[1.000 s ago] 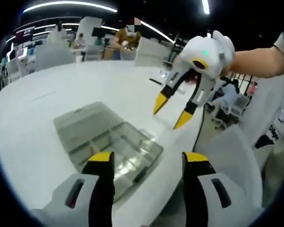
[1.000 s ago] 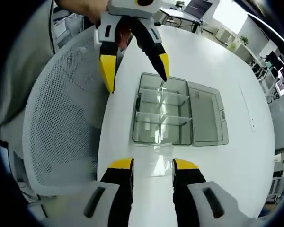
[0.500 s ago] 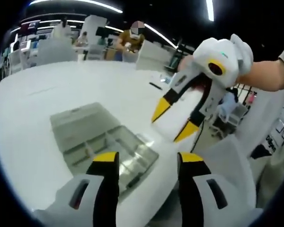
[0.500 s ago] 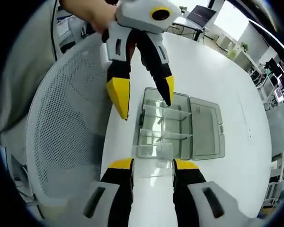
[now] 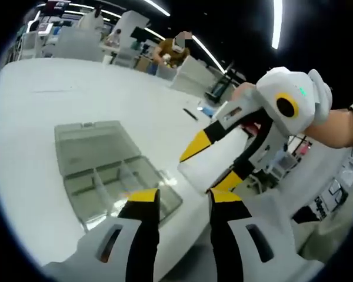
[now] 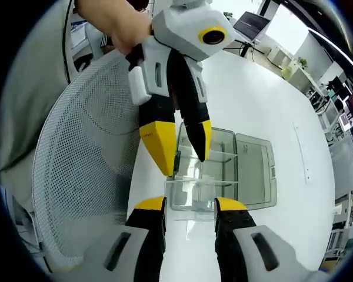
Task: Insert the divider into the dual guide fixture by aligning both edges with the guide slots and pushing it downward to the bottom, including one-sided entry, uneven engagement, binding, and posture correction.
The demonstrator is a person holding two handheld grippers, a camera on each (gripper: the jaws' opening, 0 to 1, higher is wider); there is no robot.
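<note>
A clear compartment box [image 6: 222, 154] lies open on the white table [image 6: 253, 94], its lid [image 6: 256, 170] folded flat beside it. The same box [image 5: 115, 179] sits just beyond my left jaws in the left gripper view. My right gripper [image 6: 190, 204] is shut on a clear divider plate [image 6: 191, 191] that spans its yellow tips, above the box's near edge. Seen from the left gripper view, the right gripper [image 5: 210, 164] comes in from the right with the pale divider [image 5: 219, 151] between its tips. My left gripper [image 5: 183, 197] is open and holds nothing. In the right gripper view the left gripper [image 6: 181, 147] hangs over the box, close to the divider.
A white mesh chair [image 6: 76, 176] stands against the table edge on the left of the right gripper view. A person's hand [image 6: 115, 23] holds the left gripper. Desks, chairs and people [image 5: 173, 50] fill the background behind the table.
The two grippers have drawn closer together above the box's near edge. My left jaws stand narrower than a second ago. The divider has stayed in the right gripper.
</note>
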